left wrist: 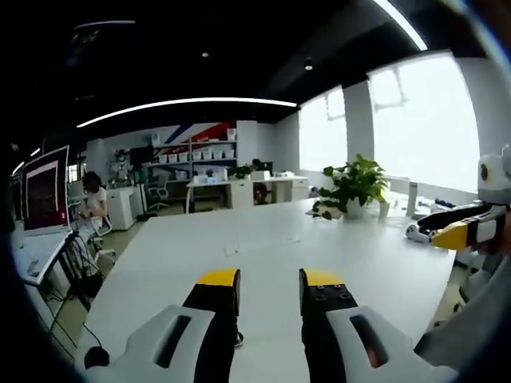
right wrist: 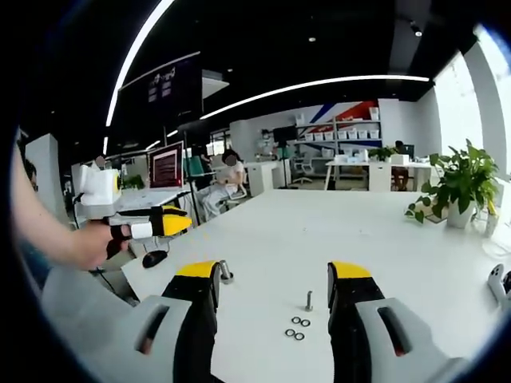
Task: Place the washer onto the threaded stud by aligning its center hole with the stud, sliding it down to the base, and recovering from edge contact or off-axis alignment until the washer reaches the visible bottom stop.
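A short threaded stud (right wrist: 309, 301) stands upright on the white table (right wrist: 319, 231), between my right gripper's jaws and a little beyond them. Three small washers (right wrist: 295, 327) lie flat just in front of it. My right gripper (right wrist: 273, 275) is open with nothing held, hovering over the table above the stud and washers. A second small metal piece (right wrist: 225, 273) stands beside its left jaw. My left gripper (left wrist: 270, 279) is open and empty over the table (left wrist: 319, 247); a small metal part (left wrist: 238, 339) peeks out by its left jaw. Each gripper also appears in the other's view: left gripper (right wrist: 164, 223), right gripper (left wrist: 451, 235).
A potted plant (right wrist: 459, 187) (left wrist: 355, 183) stands at the table's far side. A dark mouse (right wrist: 154, 258) lies at the table's left edge, and a white controller (right wrist: 499, 279) at the right. A monitor (left wrist: 44, 191), desks, shelves and a seated person (left wrist: 94, 195) are beyond.
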The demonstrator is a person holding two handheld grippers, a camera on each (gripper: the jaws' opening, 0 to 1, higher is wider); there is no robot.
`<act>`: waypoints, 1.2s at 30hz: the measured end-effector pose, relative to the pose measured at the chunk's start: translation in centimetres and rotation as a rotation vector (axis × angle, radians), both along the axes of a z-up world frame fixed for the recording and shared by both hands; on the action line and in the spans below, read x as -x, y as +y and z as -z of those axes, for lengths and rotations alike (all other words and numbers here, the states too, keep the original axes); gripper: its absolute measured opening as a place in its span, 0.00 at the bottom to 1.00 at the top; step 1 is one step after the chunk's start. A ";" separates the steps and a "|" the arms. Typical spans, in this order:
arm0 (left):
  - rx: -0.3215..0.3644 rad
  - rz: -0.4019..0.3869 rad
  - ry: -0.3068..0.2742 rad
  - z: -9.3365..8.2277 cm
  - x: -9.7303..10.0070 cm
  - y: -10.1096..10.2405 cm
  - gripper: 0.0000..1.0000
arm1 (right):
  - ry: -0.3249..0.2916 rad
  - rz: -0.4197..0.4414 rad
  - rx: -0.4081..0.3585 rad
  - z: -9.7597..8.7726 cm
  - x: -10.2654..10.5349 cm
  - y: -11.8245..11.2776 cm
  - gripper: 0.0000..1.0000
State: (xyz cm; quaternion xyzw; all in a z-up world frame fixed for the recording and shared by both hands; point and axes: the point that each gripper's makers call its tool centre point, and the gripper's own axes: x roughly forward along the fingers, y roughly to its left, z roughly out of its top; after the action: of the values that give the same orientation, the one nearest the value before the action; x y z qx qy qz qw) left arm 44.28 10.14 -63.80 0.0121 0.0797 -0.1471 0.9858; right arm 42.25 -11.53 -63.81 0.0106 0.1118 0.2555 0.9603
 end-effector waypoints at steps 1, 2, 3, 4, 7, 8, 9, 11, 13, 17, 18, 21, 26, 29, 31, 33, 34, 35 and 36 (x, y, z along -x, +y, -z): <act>0.014 0.007 -0.005 -0.1 0.2 0.0 0.28 | -0.003 0.004 -0.006 -0.1 0.0 -0.1 0.57; 0.015 0.014 -0.011 -0.3 0.5 0.0 0.28 | -0.005 0.012 -0.004 -0.2 -0.1 -0.2 0.58; 0.015 0.017 -0.012 -0.3 0.6 -0.1 0.28 | -0.004 0.023 0.001 -0.1 -0.1 -0.5 0.58; 0.013 0.026 -0.009 -0.3 0.8 0.0 0.28 | 0.002 0.030 0.005 0.1 -0.1 -0.6 0.58; 0.027 0.035 -0.022 -0.7 1.4 0.2 0.28 | 0.023 0.045 0.047 0.8 -0.4 -0.8 0.58; 0.036 0.038 -0.029 -0.9 1.7 0.3 0.28 | 0.025 0.048 0.059 0.9 -0.5 -0.8 0.58; 0.036 0.042 -0.033 -1.1 1.8 0.3 0.28 | 0.019 0.052 0.070 0.9 -0.5 -0.8 0.59; 0.049 0.055 -0.038 -1.2 2.0 0.4 0.28 | 0.024 0.060 0.086 1.1 -0.4 -1.0 0.59; 0.048 0.061 -0.044 -1.3 2.1 0.6 0.28 | 0.017 0.067 0.093 1.0 -0.4 -1.1 0.59; 0.062 0.050 -0.065 -2.0 2.3 1.2 0.28 | 0.034 0.089 0.128 1.6 -0.7 -1.6 0.60; 0.077 0.050 -0.066 -2.1 2.4 1.3 0.28 | 0.030 0.096 0.138 1.6 -0.7 -1.8 0.60; 0.081 0.053 -0.082 -2.3 2.4 1.3 0.28 | 0.023 0.107 0.149 1.5 -0.8 -1.9 0.60; 0.111 0.063 -0.089 -2.2 2.8 1.5 0.28 | 0.017 0.123 0.190 1.6 -1.0 -2.2 0.60; 0.099 0.065 -0.095 -2.0 2.9 1.6 0.27 | 0.010 0.136 0.194 1.4 -1.2 -2.3 0.60; 0.126 0.061 -0.092 -2.0 2.8 1.8 0.27 | 0.009 0.136 0.200 1.4 -1.3 -2.3 0.60; 0.120 0.053 -0.095 -2.1 2.7 1.9 0.27 | 0.011 0.133 0.208 1.5 -1.5 -2.0 0.60; 0.120 0.055 -0.106 -2.3 2.7 1.8 0.27 | 0.013 0.132 0.214 1.5 -1.7 -2.0 0.60; 0.121 0.064 -0.111 -2.4 2.6 1.7 0.27 | 0.009 0.136 0.213 1.6 -1.9 -2.0 0.60; 0.113 0.068 -0.114 -2.4 2.6 1.6 0.27 | 0.010 0.141 0.201 1.6 -2.3 -1.9 0.60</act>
State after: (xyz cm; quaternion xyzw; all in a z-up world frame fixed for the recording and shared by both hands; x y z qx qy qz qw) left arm 41.67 11.75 -61.42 -0.0328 0.0146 -0.1840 0.9823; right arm 44.50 -13.47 -65.40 -0.0768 0.1409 0.1748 0.9714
